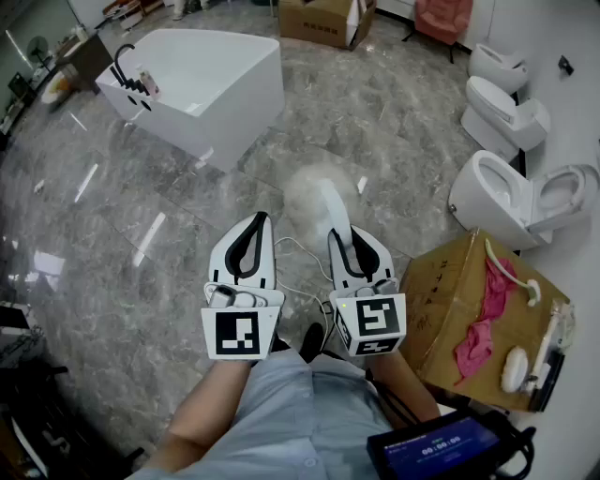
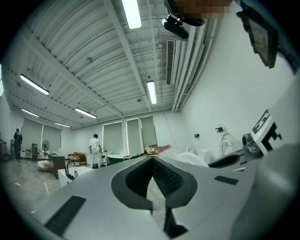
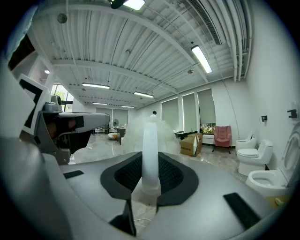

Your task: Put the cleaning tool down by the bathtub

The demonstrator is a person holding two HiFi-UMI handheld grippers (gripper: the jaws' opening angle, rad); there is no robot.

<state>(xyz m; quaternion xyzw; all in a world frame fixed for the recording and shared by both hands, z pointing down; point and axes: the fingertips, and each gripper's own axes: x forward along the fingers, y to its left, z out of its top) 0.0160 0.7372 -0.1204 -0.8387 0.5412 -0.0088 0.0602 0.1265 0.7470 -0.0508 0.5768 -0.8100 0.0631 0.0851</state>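
Note:
The cleaning tool is a fluffy white duster [image 1: 302, 190] on a white handle [image 1: 333, 214]. My right gripper [image 1: 349, 236] is shut on that handle, held close in front of my body over the marble floor. In the right gripper view the handle [image 3: 150, 138] stands upright between the dark pads of the gripper [image 3: 150, 161], with the fluffy head [image 3: 136, 133] behind it. My left gripper [image 1: 255, 221] hangs beside it, shut and empty; its pads [image 2: 152, 158] meet at the tip. The white bathtub [image 1: 202, 80] with a black faucet stands far ahead to the left, well apart from both grippers.
Three white toilets line the right wall, the nearest [image 1: 506, 202] beside an open cardboard box [image 1: 445, 300] holding a pink cloth [image 1: 483, 323] and brushes. Another box [image 1: 323, 19] and a pink chair [image 1: 442, 17] stand at the back. A person in white [image 2: 94, 150] stands far off.

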